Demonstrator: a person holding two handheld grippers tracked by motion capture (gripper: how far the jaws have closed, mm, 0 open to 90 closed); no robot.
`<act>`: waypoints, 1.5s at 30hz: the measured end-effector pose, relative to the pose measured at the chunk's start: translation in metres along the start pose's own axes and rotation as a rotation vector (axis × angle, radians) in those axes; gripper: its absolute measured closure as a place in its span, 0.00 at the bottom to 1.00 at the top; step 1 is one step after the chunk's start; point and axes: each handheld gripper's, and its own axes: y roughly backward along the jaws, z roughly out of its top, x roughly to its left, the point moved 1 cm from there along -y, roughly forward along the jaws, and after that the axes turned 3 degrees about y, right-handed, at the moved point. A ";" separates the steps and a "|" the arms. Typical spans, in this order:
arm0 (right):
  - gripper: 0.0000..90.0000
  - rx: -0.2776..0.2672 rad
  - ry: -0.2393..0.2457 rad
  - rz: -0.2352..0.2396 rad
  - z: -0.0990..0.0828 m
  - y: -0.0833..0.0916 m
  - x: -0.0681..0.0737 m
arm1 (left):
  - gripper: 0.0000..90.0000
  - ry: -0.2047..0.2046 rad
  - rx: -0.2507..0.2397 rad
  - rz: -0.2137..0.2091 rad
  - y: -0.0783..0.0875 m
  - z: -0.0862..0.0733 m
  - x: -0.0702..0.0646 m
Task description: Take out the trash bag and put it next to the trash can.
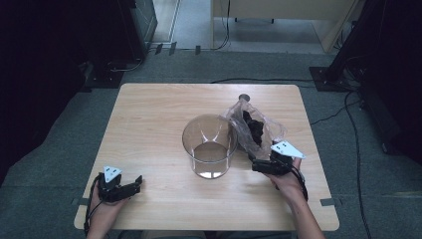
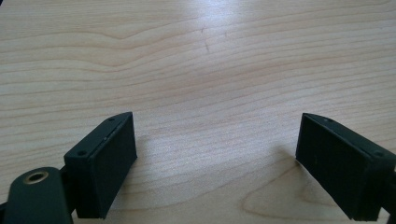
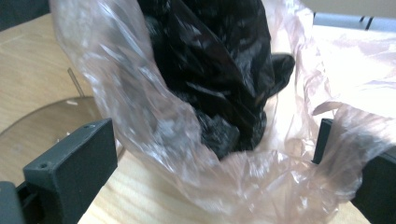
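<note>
A clear plastic bag (image 1: 255, 128) with a crumpled black thing (image 3: 210, 60) inside lies on the wooden table (image 1: 149, 114), leaning against a round clear container (image 1: 210, 144). At the bag's near end my right gripper (image 1: 256, 165) is open. In the right gripper view its jaws stand wide apart (image 3: 215, 149) with the loose film of the bag (image 3: 154, 116) bulging between them, and the film drapes over the right-hand jaw. My left gripper (image 1: 138, 182) rests open near the table's front left corner, with only bare wood between its jaws (image 2: 215, 140).
The clear container's base (image 3: 42, 126) shows just left of the bag in the right gripper view. A small round hole (image 1: 244, 97) sits near the table's far edge. Cables and dark equipment stands lie on the carpet around the table.
</note>
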 end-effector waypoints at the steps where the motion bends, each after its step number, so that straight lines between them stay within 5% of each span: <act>1: 0.00 0.012 -0.008 0.010 -0.003 0.001 -0.003 | 0.14 0.001 0.000 0.000 0.000 0.000 0.000; 13: 0.00 0.087 0.005 0.038 -0.021 0.005 -0.009 | 0.14 0.000 0.000 0.001 0.000 0.000 0.000; 16: 0.00 0.101 0.023 0.017 -0.026 0.006 -0.010 | 0.14 0.000 0.000 0.001 0.000 0.000 0.000; 21: 0.00 0.002 -0.004 -0.048 -0.026 0.013 -0.014 | 0.14 -0.002 0.000 0.002 0.000 0.000 0.000; 27: 0.00 0.083 0.002 -0.068 -0.035 0.008 -0.016 | 0.14 0.000 0.000 0.001 0.000 0.000 0.000; 45: 0.00 0.146 -0.009 -0.135 -0.048 0.032 -0.035 | 0.14 0.001 0.000 -0.001 0.000 0.000 0.000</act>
